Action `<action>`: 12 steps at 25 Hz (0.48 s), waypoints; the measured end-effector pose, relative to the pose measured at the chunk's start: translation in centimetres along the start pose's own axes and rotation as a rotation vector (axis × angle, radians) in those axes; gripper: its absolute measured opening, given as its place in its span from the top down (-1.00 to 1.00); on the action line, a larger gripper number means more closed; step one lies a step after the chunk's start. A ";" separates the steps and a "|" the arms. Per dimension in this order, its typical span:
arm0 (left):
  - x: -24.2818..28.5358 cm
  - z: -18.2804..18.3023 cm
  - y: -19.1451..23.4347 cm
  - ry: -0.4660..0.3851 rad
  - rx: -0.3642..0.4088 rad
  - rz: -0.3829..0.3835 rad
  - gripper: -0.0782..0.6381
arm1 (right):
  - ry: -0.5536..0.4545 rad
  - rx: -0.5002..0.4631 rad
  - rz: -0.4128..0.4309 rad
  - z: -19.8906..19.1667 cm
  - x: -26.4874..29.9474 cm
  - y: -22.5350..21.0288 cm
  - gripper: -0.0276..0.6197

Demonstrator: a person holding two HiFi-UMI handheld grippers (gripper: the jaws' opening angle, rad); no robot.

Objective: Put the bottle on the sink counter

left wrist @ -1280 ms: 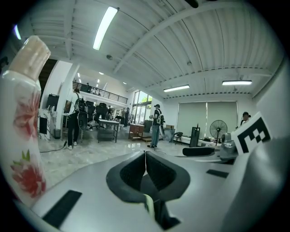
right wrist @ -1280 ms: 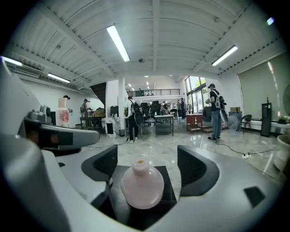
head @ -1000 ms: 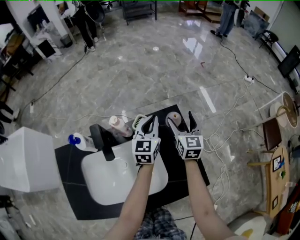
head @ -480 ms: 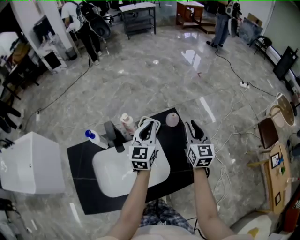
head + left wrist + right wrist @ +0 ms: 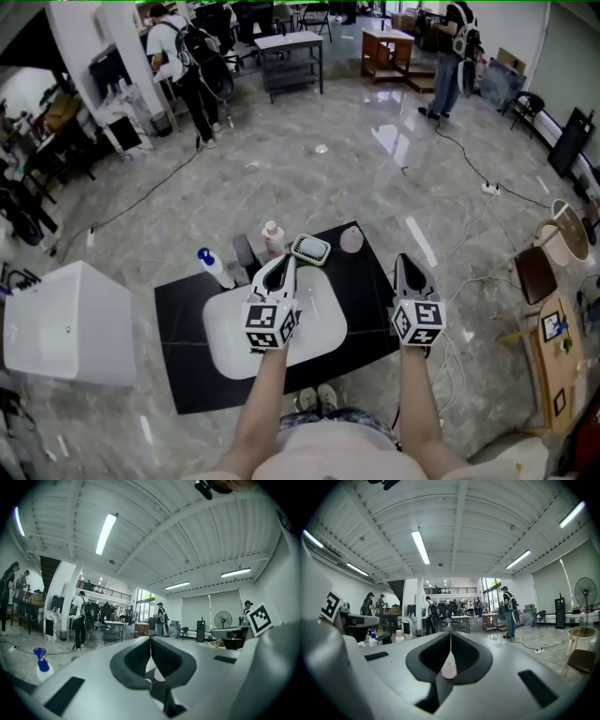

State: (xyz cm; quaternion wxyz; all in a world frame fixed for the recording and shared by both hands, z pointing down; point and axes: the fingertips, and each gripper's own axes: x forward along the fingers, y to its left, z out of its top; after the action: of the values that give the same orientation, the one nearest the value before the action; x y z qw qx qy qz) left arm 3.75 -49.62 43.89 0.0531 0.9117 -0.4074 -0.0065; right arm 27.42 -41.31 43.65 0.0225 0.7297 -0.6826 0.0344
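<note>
Near the round pink bottle point(image 5: 351, 240) on the black surface point(image 5: 367, 292), the left gripper's point(image 5: 281, 266) fingers press together; the right gripper's point(image 5: 410, 265) have just closed, empty.

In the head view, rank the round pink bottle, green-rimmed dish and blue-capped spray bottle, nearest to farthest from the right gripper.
From the right gripper:
1. Round pink bottle, back right of the black counter.
2. Green-rimmed dish, back middle.
3. Blue-capped spray bottle, back left.

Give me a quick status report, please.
Left gripper shut, empty. Right gripper just closed, empty. Pink bottle upright on sink counter. Nothing in the way.
</note>
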 end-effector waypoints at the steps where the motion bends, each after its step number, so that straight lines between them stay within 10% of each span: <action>1: -1.0 0.5 0.1 -0.005 0.000 0.007 0.70 | -0.003 -0.002 0.000 0.4 -0.8 0.2 0.85; 12: -6.6 1.9 2.4 -0.024 0.002 0.081 0.70 | -0.048 0.021 -0.017 1.8 -5.8 0.8 0.86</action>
State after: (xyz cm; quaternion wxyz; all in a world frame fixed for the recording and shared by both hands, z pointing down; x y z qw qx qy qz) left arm -2.49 -46.47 42.00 0.0477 0.8944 -0.4445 -0.0151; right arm 26.29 -35.68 41.40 -0.0014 0.7363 -0.6762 0.0238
